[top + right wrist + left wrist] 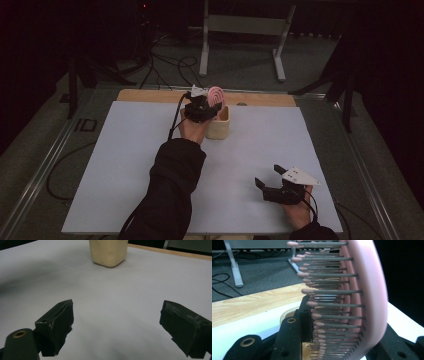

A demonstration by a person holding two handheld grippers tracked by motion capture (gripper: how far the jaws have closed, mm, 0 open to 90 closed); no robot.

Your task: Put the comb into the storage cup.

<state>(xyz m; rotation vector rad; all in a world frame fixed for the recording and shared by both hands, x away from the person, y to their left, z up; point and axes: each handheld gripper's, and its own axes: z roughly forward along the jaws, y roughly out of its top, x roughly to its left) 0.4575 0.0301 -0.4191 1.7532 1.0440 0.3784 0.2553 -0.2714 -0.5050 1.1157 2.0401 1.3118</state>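
Note:
A pink hairbrush (216, 95) stands upright with its lower end in a beige cup (220, 126) at the far middle of the white sheet. My left gripper (202, 107) is shut on the brush just above the cup's rim. In the left gripper view the pink brush (372, 297) rises between the black jaws with its bristles pointing left, and the cup's rim (286, 314) shows below. Near the front right, my right gripper (268, 175) is open with nothing in it. In its own view the right gripper (116, 322) faces the beige cup (108, 252) across bare sheet.
A white sheet (125, 165) covers the table, with a wooden strip (150, 95) along its far edge. Behind the table, the legs of a metal stand (204, 55) and loose cables (167, 62) lie on the dark floor.

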